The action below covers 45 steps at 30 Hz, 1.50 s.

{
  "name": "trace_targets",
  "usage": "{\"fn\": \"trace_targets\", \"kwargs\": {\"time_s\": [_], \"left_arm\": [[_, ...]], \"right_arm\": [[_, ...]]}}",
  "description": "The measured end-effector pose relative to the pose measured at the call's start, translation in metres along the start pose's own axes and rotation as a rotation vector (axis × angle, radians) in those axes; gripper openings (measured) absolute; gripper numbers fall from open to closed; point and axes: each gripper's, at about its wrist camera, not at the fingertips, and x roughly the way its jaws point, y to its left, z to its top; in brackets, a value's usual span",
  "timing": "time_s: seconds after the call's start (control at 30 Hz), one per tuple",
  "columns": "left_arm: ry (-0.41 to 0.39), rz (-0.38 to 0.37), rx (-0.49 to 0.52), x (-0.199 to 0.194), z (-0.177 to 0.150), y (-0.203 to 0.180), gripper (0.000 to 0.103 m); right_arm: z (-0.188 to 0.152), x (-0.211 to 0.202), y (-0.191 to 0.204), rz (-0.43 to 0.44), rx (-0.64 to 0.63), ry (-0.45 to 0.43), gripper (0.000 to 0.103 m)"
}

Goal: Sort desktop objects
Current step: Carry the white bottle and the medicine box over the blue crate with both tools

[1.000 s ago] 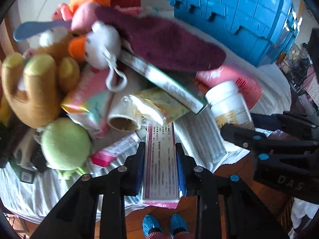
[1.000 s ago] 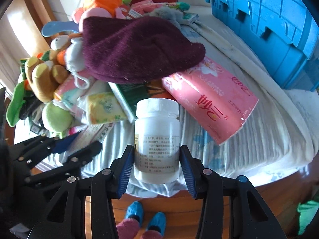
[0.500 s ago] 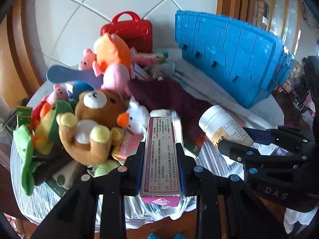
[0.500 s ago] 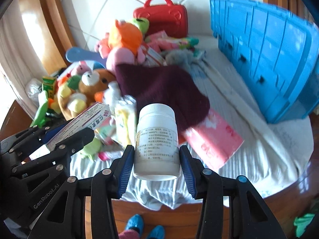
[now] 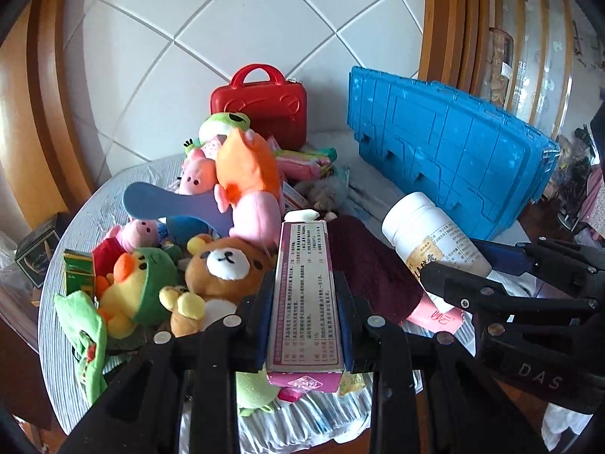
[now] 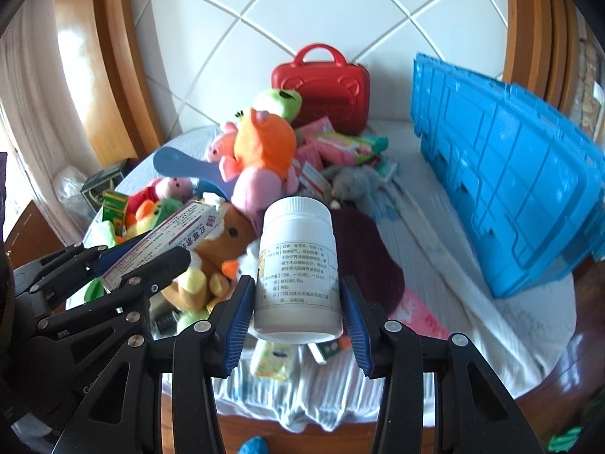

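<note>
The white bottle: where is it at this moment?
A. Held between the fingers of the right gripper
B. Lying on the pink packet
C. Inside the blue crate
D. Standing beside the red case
A: the white bottle sits clamped between the blue pads of the right gripper, lifted above the table.

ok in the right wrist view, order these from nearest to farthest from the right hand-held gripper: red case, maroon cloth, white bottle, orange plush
1. White bottle: clamped in the right hand-held gripper.
2. Maroon cloth: on the table just behind the bottle, slightly right.
3. Orange plush: on top of the toy pile, mid-table, left of centre.
4. Red case: upright at the back by the tiled wall.
</note>
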Motion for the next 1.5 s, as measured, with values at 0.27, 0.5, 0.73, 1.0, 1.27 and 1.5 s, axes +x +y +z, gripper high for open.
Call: {"fn": "trace_targets", "kwargs": {"time_s": [0.27,0.5,0.73,1.0,1.27,1.5], "left_arm": [[-0.058,-0.01,-0.004,-0.018,0.027,0.02,0.027],[-0.094,-0.007,-0.01,-0.031,0.045,0.01,0.027],[-0.144,0.032,-0.053,-0.041,0.057,-0.026,0.027],[-0.181,0.084,-0.079,-0.048,0.066,-0.096,0.028],[-0.177,0.081,-0.058,-0.041,0.081,-0.156,0.028],[-0.196,0.05,-0.015,-0.03,0.106,-0.182,0.028]], "right_arm": [[0.032,-0.024,0.025,-0.042,-0.02,-0.076,0.046],[0.047,-0.044,0.023,-0.052,-0.034,-0.119,0.046],[0.056,-0.068,-0.009,-0.026,-0.086,-0.164,0.046],[0.062,-0.098,-0.069,0.006,-0.143,-0.211,0.046],[0.062,-0.12,-0.129,0.001,-0.132,-0.228,0.046],[0.068,-0.131,-0.164,-0.036,-0.089,-0.252,0.046]]}}
